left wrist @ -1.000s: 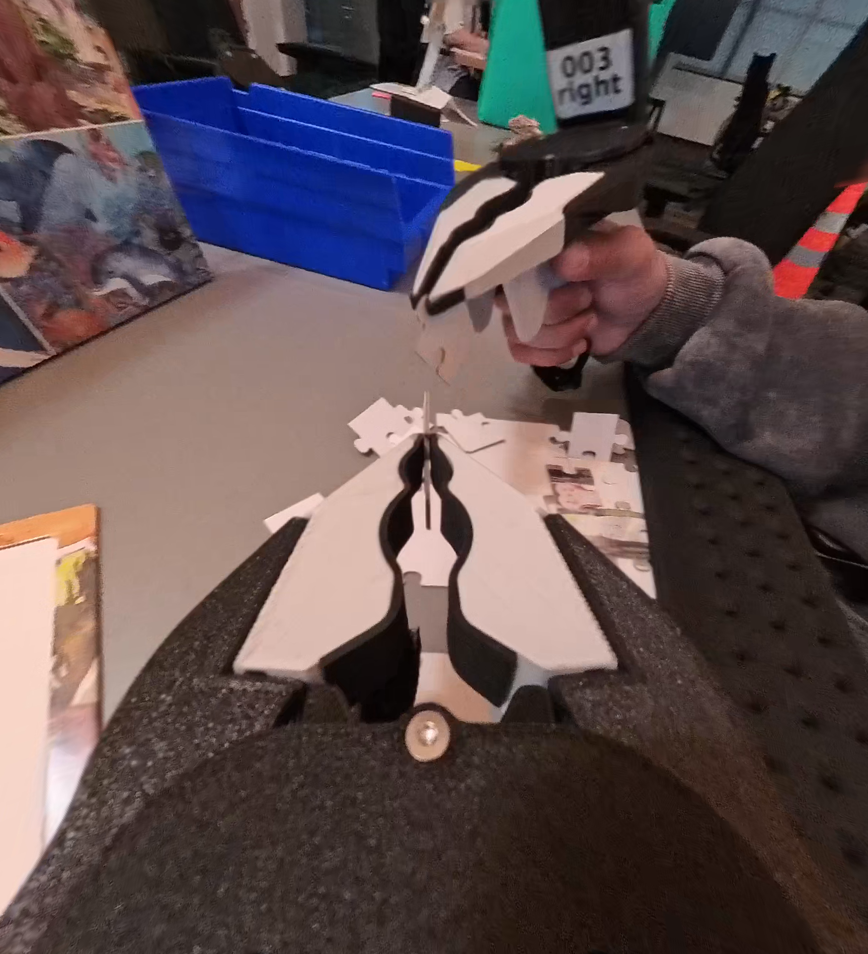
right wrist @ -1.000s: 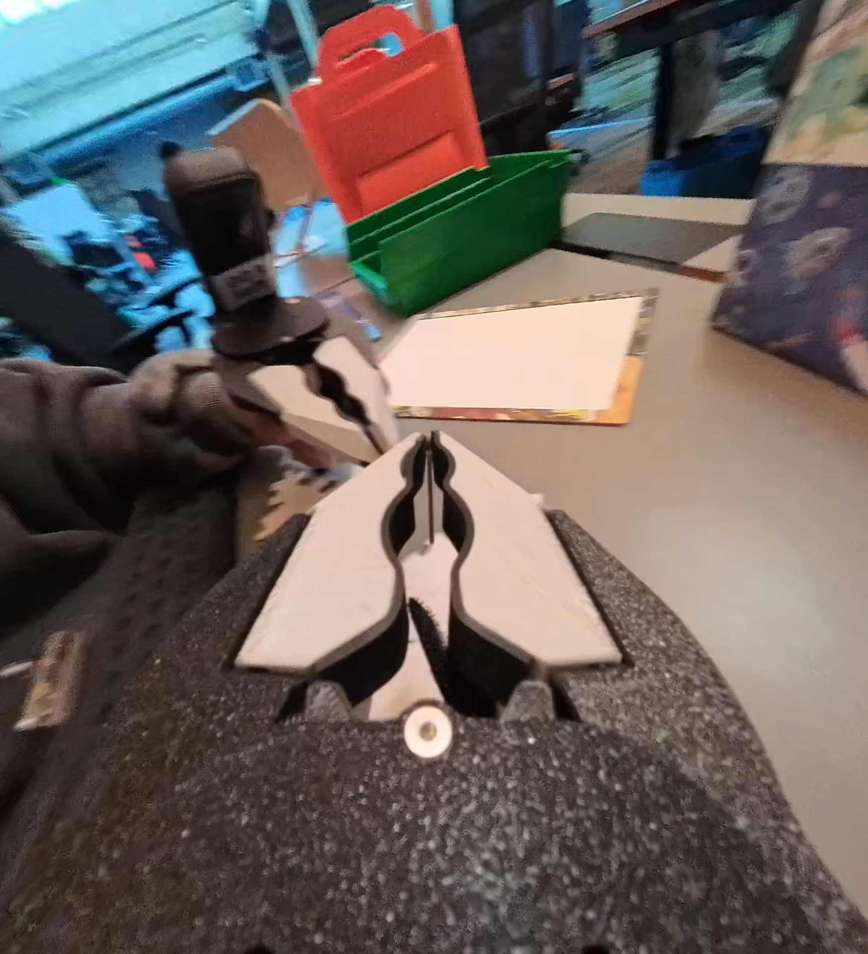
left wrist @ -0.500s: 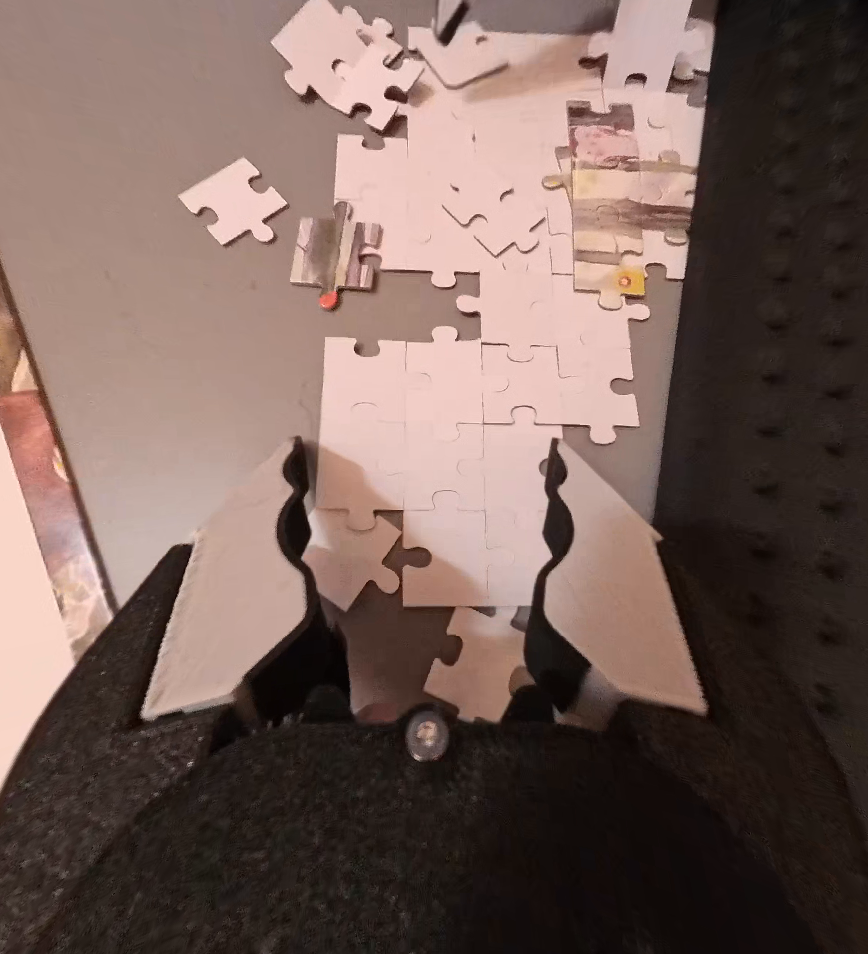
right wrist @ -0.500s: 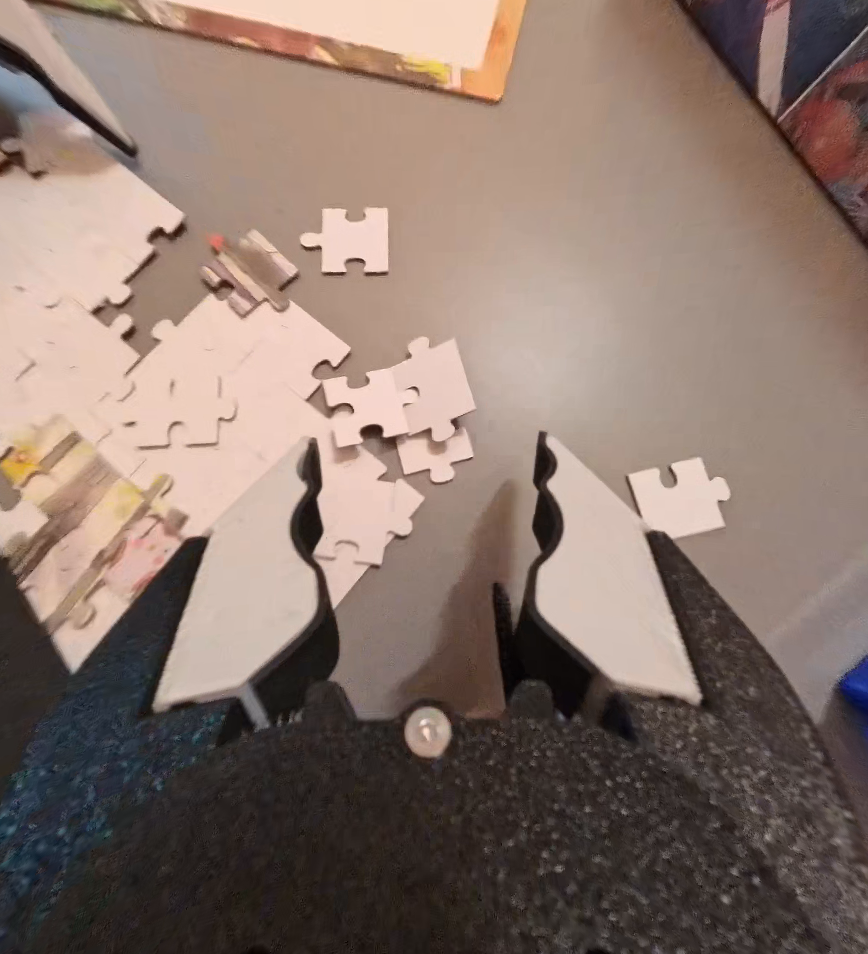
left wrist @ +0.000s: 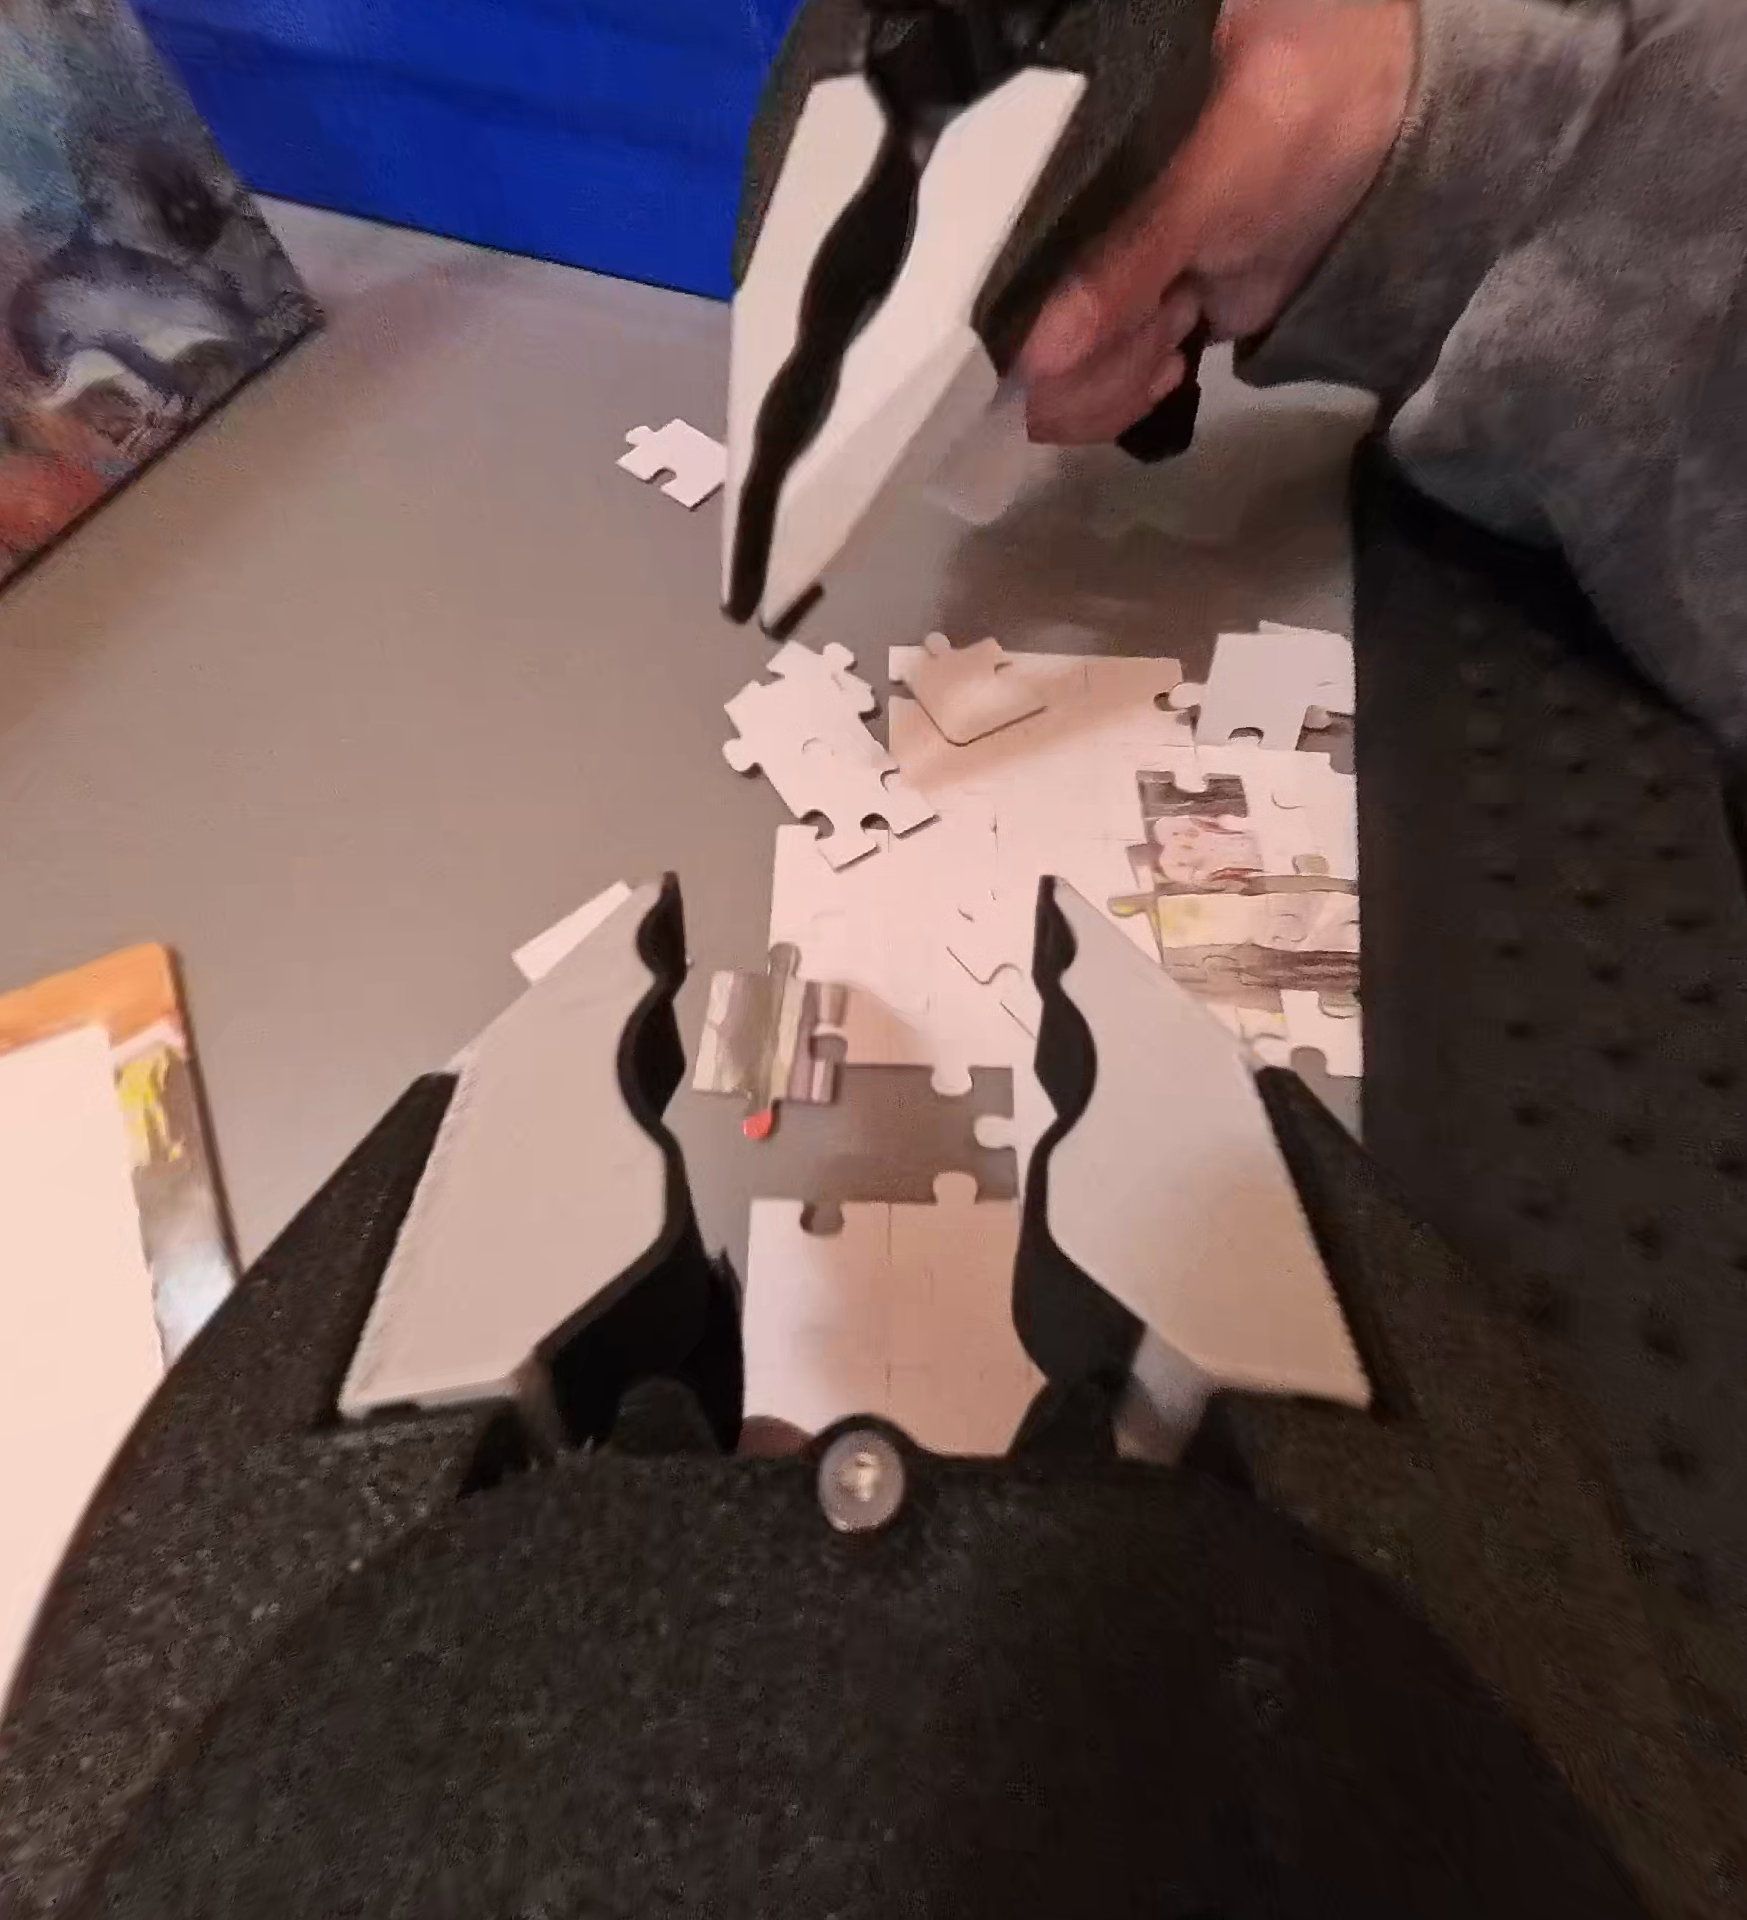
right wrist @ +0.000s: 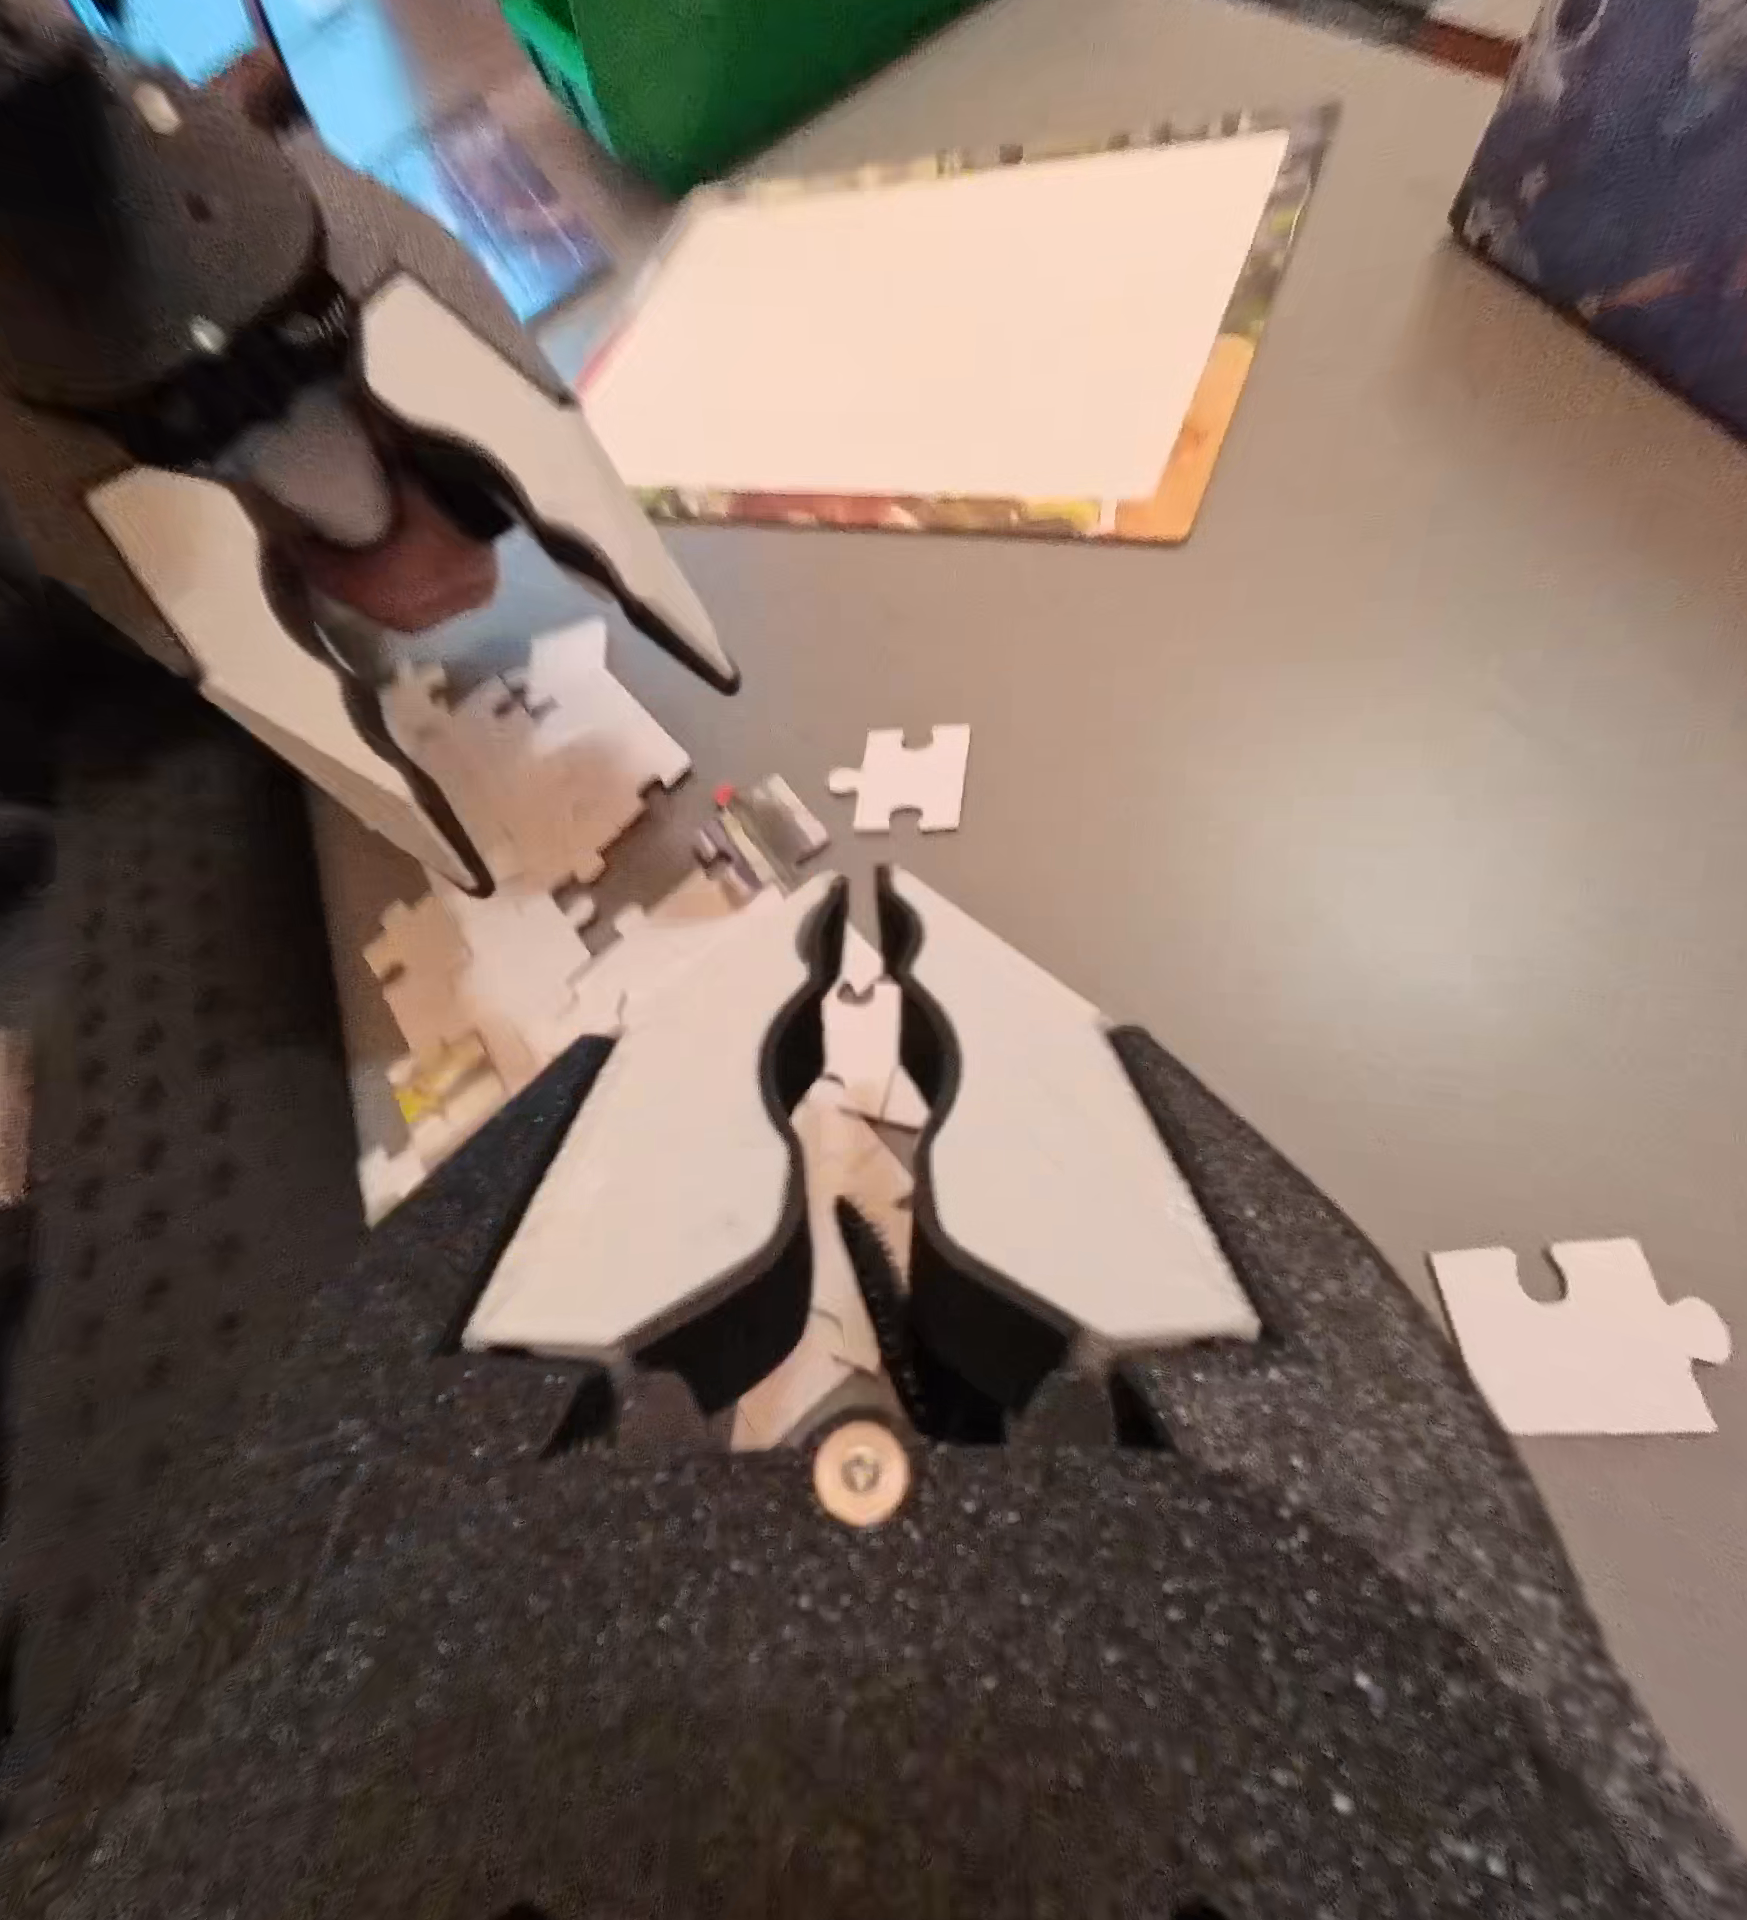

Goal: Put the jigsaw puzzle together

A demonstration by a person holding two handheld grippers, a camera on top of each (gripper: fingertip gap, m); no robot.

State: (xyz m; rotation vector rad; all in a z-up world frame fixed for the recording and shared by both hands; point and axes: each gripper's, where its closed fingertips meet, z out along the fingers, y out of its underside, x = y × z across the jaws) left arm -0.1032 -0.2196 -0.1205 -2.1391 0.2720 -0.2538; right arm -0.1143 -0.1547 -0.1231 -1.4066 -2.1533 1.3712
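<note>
While the left gripper [left wrist: 858,914] hangs over the grey table [left wrist: 349,665] with its jaws spread wide and nothing between them, the right gripper [right wrist: 861,883] has its jaws drawn nearly together, only a thin slit left at the tips. Whether it pinches anything is hard to say: white pieces show through the gap, but they may simply lie on the table beneath.

In the left wrist view the puzzle [left wrist: 1056,790] lies mostly face down, white backs up, just beside a black mat [left wrist: 1575,1039] along its right edge. A near block [left wrist: 879,1309] of joined pieces sits between the left gripper's fingers [left wrist: 526,1174], set apart from the larger part by a strip of bare table. A few pieces on the right show a printed picture [left wrist: 1253,935]. One printed piece [left wrist: 765,1034] with a red spot lies at the gap's left end. Two joined white pieces [left wrist: 817,748] lie tilted on the far left corner.

Loose white pieces rest apart on the table: one [right wrist: 905,779] ahead of the right gripper, another [right wrist: 1575,1340] to its right.

A white sheet [right wrist: 942,322] on an orange-edged board lies farther off, near a picture box [left wrist: 69,281] and a blue bin [left wrist: 474,114].
</note>
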